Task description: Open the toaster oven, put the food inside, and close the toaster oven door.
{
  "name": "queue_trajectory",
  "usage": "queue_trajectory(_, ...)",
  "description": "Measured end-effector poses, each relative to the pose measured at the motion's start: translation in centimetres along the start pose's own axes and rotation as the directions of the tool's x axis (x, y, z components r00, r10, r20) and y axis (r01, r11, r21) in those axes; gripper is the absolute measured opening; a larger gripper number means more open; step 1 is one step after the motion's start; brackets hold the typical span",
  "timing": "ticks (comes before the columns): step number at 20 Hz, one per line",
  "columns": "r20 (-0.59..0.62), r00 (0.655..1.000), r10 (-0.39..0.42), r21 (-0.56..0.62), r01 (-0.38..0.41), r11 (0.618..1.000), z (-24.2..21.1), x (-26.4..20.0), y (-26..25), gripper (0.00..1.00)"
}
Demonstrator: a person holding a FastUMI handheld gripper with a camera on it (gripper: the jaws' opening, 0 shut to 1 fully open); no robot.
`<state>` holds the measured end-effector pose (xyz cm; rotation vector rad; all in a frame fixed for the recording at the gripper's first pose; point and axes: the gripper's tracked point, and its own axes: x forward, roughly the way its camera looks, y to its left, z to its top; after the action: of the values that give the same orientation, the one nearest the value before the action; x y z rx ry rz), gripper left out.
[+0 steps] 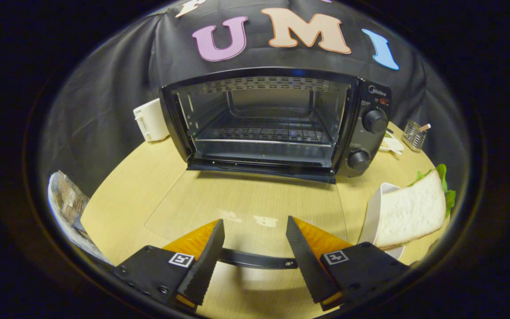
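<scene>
On the tabletop (126,195) ahead, the toaster oven (277,122) stands open, door (246,208) flat with its handle (255,260) between my fingers. My gripper (255,230) is spread, empty. Sandwich (410,210) sits right of it in a white dish (372,212); I'd swing right next.

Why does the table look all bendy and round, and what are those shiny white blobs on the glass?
In the gripper view, the fisheye lens curves the table and bulges the toaster oven. The white blobs are reflections on the open glass door, which lies flat just ahead of the open gripper. The sandwich, beside the fingers, looks stretched. The oven looks sharp and evenly lit.
</scene>
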<state>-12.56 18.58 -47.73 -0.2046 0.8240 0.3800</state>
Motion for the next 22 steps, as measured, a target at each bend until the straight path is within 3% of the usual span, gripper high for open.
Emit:
queue_trajectory(5,-0.028,0.999,0.039,0.088,-0.036,0.995,1.0,-1.1,-0.1,0.9)
queue_trajectory(10,0.045,0.999,-0.023,0.241,0.012,0.97,7.0,-5.2,-4.6,0.9)
queue_trajectory(16,0.094,0.976,-0.197,0.291,0.163,0.943,12.0,-10.6,-14.7,0.9)
queue_trajectory(19,0.062,0.954,-0.293,0.264,0.268,0.927,11.3,-12.1,-19.3,0.9)
queue_trajectory(22,-0.02,0.95,-0.312,0.255,0.307,0.917,8.5,-11.8,-21.7,0.9)
